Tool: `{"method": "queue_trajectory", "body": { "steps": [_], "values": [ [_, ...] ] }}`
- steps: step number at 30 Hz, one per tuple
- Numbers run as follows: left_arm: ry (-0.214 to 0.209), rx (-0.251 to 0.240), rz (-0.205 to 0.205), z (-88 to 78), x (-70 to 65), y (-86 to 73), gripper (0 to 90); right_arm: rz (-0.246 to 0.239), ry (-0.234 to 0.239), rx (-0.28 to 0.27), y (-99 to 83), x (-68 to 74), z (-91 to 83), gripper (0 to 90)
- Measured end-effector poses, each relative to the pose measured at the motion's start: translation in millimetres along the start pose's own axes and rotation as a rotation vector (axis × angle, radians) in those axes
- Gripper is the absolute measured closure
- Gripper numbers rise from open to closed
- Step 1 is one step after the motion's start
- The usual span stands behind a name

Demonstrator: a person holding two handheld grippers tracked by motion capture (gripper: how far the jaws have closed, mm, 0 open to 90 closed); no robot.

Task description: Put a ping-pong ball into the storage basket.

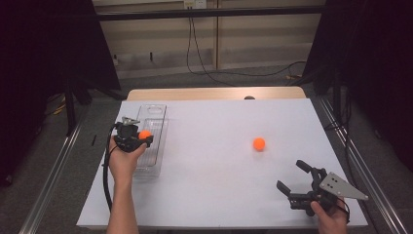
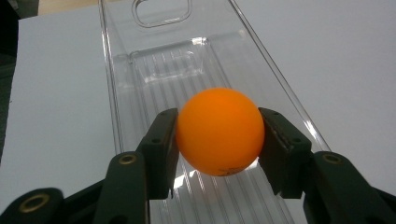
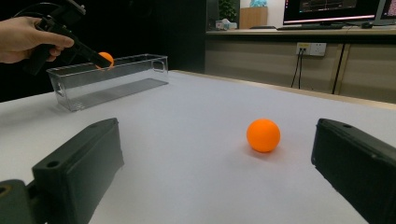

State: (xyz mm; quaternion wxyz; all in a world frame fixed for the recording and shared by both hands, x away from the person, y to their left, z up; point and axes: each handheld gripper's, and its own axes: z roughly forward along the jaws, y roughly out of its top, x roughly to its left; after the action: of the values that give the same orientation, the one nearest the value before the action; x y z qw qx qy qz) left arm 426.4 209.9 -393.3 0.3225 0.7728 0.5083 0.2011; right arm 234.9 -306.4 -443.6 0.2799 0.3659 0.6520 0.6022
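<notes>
While the small orange plastic ball (image 2: 219, 131) sits clenched between the pads of the left gripper (image 1: 139, 136), it hangs over the long clear plastic bin (image 1: 160, 127) at the left side of the counter (image 1: 214, 195), above the ribbed floor and between the two long walls. Judged step: carrying a ball to the bin, with the drop not yet made. Next move likely calls for lowering the ball a little so it will not bounce out, then parting the jaws squarely over the middle of the bin.

A second orange ball (image 1: 259, 144) lies loose on the counter, right of centre, well apart from the bin. Right gripper (image 1: 294, 181) rests at the near right corner, released, jaws spread wide and aimed roughly at that ball, with nothing between them. Probably next in line for pickup.

Counter surface: plain white sheet over a pale wooden top whose far edge shows beyond it. Smooth, so a loose ball would roll readily.

Room: grey floor, metal rails down both sides, black drapes left and right, cables trailing along the far wall. Monitors on a far bench show in the right gripper view.
</notes>
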Motion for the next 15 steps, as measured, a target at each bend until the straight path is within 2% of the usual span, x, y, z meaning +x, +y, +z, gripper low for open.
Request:
{"method": "queue_trajectory", "body": {
  "steps": [9,15],
  "values": [
    [0.012,-0.003,-0.004,0.6,0.9,-0.1,47.5,-0.001,0.000,-0.001,0.0,-0.5,-0.5,1.5],
    [-0.003,-0.007,-0.018,-2.5,1.2,0.0,46.2,-0.001,0.000,-0.001,0.1,-0.5,-0.5,1.5]
  ]
}}
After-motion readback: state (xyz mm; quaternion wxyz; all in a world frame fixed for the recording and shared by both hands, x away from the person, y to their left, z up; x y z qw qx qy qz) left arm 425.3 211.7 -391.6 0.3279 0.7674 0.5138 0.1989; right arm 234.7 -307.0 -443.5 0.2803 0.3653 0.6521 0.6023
